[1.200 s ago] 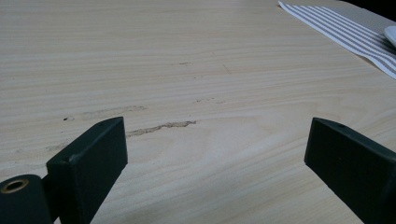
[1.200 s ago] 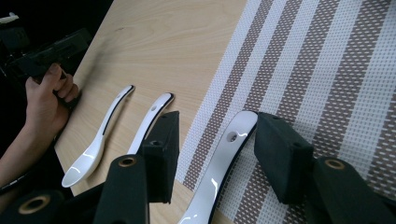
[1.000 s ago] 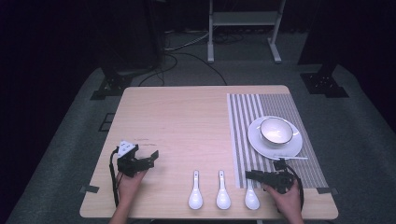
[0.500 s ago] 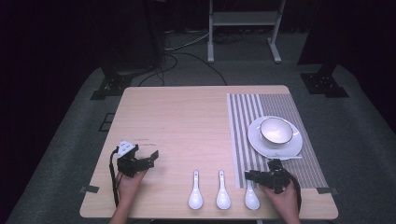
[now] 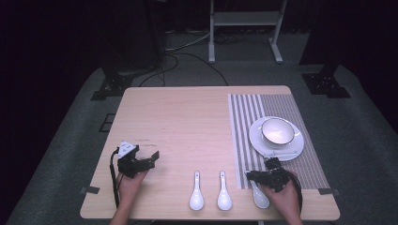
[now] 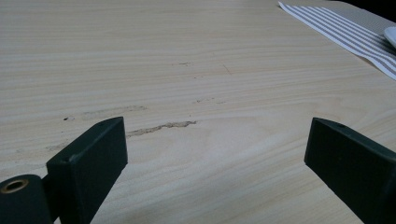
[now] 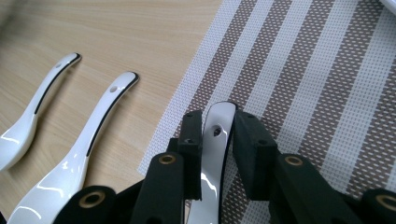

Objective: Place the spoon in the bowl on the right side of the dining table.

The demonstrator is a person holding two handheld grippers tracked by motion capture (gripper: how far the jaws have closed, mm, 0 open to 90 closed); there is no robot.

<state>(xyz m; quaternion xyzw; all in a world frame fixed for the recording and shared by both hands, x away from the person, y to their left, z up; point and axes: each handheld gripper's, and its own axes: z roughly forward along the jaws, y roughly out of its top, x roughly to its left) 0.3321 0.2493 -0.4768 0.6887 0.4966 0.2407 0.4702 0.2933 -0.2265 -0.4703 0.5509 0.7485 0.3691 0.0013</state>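
Black two-jaw left gripper [image 5: 151, 157] bearing grey three-cornered plate, black cable trailing, matching black right gripper [image 7: 218, 140] showing brass-ringed screw holes

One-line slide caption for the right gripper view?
Right gripper, jaws just closing around the handle of a white ceramic spoon on the striped placemat.

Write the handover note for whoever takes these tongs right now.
Right tongs: jaws have just been closing around the handle of the rightmost spoon, which lies on the striped mat; whether the pads press on it yet I cannot tell.
Left tongs: open, nothing between them, low over the bare table.
Two other spoons lie side by side on the wood, untouched.
Bowl sits on its plate on the mat.
Done: spoon reached. Left: probably lift it, perhaps to the bowl.
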